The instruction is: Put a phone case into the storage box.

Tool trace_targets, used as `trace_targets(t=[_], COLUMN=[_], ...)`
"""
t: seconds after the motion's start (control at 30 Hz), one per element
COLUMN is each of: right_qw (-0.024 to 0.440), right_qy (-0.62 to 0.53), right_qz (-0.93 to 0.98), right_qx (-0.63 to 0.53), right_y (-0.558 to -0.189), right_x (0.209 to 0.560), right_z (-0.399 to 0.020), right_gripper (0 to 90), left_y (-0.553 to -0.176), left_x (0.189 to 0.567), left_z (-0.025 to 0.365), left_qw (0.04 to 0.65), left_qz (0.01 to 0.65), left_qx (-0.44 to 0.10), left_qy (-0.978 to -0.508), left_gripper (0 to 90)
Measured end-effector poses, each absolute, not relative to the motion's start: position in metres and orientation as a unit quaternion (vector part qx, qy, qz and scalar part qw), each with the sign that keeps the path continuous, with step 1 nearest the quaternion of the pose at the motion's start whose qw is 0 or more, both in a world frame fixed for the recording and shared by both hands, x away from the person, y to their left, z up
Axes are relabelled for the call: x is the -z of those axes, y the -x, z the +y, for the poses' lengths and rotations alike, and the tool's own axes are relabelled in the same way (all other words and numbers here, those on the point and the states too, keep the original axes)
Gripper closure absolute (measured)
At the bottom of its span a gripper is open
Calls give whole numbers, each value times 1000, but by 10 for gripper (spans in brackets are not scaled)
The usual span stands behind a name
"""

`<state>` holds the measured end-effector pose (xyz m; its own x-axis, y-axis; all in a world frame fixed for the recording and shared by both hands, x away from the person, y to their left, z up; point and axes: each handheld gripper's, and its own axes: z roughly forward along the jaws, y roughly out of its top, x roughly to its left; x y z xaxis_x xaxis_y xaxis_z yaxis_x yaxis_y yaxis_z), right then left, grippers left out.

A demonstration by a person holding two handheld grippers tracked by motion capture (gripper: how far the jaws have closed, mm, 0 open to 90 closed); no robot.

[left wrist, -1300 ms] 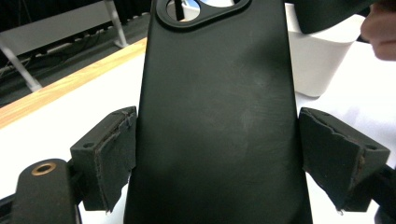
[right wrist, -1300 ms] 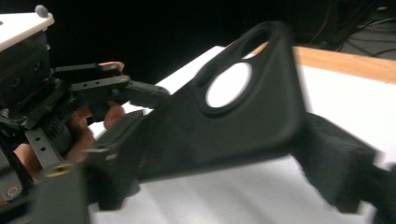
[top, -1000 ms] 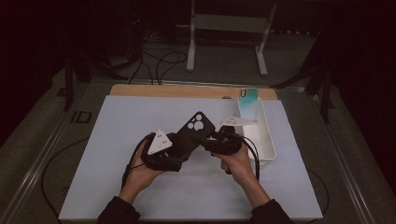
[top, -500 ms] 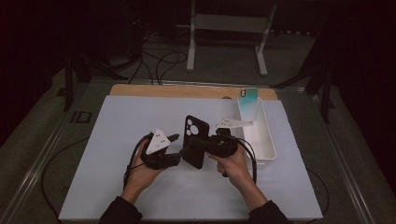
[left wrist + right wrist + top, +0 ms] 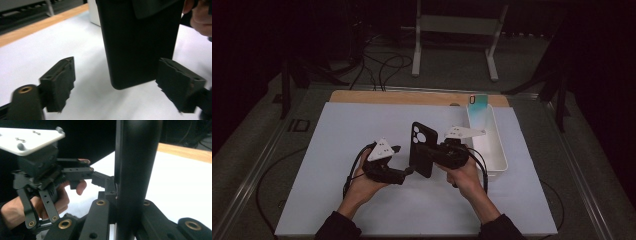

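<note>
Standing upright above the white desk (image 5: 337,200), the unmarked black phone case (image 5: 422,150) is clamped in the right gripper (image 5: 432,154). The left gripper (image 5: 408,172), just beside the case, has just reopened, its pads clear of the case's lower end. Dark room behind.

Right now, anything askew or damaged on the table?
The black phone case is not lying flat: it stands upright above the white mat, clamped in the right gripper. The left gripper straddles its lower end, pads apart from it. One pad looks frayed at the edge. Nothing spilled.
</note>
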<state>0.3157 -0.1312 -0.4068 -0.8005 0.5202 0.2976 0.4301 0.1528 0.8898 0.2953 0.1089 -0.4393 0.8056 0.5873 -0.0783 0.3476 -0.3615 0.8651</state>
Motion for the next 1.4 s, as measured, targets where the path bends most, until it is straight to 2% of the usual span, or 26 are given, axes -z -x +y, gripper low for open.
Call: trace_targets(t=[0.4, 0.63, 0.77, 1.1, 1.27, 1.4], right_qw=[12, -13, -27, -17, 8, 30], right_qy=[-268, -236, -220, -215, -211, -215], right_qz=[749, 745, 740, 746, 761, 770], right_qx=[-606, -624, -635, -630, -613, -600], right_y=[-311, -309, -307, -311, -311, -311], right_x=[401, 400, 400, 401, 400, 398], right_z=[-134, -129, -126, -134, -136, -136], right_gripper=[864, 864, 864, 855, 744, 611], left_y=[-294, -291, -290, -289, -290, -291], left_x=[442, 443, 442, 442, 443, 444], left_z=[104, 100, 100, 106, 105, 106], left_qw=[496, 509, 519, 527, 521, 514], left_qz=[259, 225, 212, 194, 191, 196], left_qx=[-76, -45, -30, -21, -14, -14], left_qy=[-825, -829, -828, -827, -832, -835], left_gripper=[132, 168, 254, 561, 678, 774])
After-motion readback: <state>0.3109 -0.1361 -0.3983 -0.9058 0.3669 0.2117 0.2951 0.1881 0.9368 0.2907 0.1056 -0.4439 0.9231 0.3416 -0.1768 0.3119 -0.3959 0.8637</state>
